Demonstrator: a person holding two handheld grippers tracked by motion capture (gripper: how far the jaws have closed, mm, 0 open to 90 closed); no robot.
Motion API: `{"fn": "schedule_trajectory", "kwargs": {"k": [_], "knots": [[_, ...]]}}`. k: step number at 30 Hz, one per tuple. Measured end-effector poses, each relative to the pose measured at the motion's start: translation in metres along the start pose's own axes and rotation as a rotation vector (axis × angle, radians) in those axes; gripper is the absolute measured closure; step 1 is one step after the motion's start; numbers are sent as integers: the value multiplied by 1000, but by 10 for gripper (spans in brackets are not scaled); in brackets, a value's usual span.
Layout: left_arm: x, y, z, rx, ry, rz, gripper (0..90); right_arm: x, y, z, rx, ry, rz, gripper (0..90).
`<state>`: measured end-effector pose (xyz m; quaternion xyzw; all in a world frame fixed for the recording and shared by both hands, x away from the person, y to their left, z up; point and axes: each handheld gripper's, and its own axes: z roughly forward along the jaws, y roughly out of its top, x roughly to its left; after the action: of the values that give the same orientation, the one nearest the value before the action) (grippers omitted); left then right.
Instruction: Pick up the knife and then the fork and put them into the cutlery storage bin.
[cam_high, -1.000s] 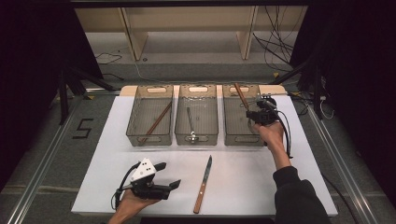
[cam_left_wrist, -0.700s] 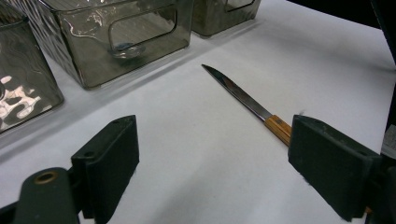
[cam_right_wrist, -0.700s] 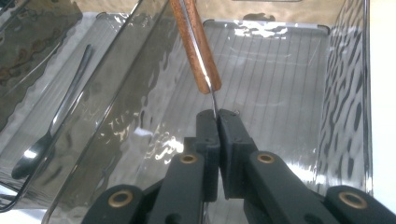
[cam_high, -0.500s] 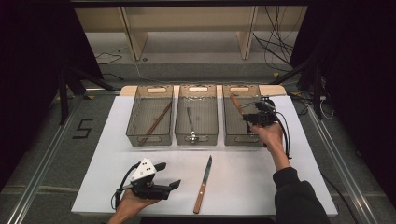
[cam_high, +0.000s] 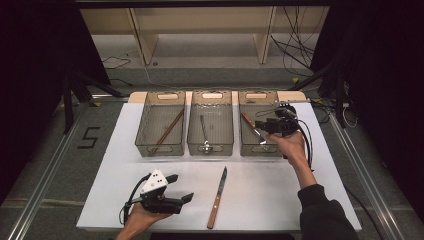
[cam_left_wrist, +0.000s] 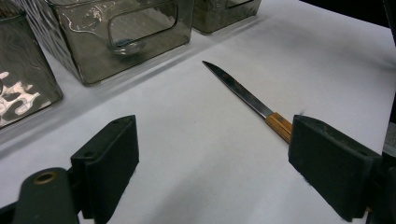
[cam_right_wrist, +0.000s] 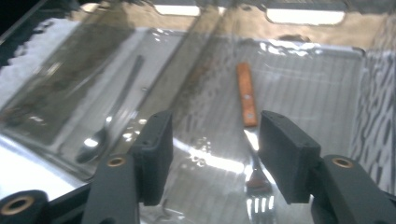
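1. Fork (cam_right_wrist: 250, 135), wood handle, lies flat on floor of right bin (cam_high: 245, 145), tines toward the person. It's free, nothing holds it.
2. R gripper (cam_high: 261, 125) hovers over right bin, fingers apart, empty; in right gripper view fork sits between and below the fingers (cam_right_wrist: 154, 149).
3. Mid bin (cam_high: 210, 148) just beside right bin holds a spoon (cam_high: 204, 134); far-left bin (cam_high: 160, 150) holds a brown stick, prob chopsticks (cam_high: 167, 131).
4. Knife (cam_high: 217, 204) on white bench (cam_high: 300, 200), in front of mid bin, blade pointing to bins, well apart from right bin.
5. L gripper (cam_high: 184, 189) low on bench near knife, fingers wide apart, empty; knife handle is just by one finger (cam_left_wrist: 334, 165).
6. Risks (my guess): R hand lifting out could clip the bin wall and shift the bin; L pinch on thin flat knife could slip, or blade could swing toward bins if grabbed off-centre at handle end.
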<state>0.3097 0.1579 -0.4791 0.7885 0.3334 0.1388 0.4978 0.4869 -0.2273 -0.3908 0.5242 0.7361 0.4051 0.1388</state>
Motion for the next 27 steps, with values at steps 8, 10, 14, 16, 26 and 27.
{"fn": "schedule_trajectory", "kwargs": {"k": [8, 10, 14, 16, 26, 27], "knots": [[-1, 0, 1, 6, 1, 2, 161, 21, -13, -22, -64, 70, -86, 397], [-1, 0, 1, 7, 2, 2, 161, 27, -20, -29, -74, 89, -112, 384], [-2, 0, 2, 8, 1, -1, 161, 36, -34, -39, -94, 107, -158, 361], [-3, 1, 2, 5, -4, -2, 161, 40, -43, -44, -100, 124, -168, 351], [-21, 9, 11, 27, -58, -10, 162, 46, -94, -52, -149, 186, -197, 327], [-23, 10, 12, 36, -63, -10, 168, 46, -97, -52, -152, 192, -197, 327]]}}
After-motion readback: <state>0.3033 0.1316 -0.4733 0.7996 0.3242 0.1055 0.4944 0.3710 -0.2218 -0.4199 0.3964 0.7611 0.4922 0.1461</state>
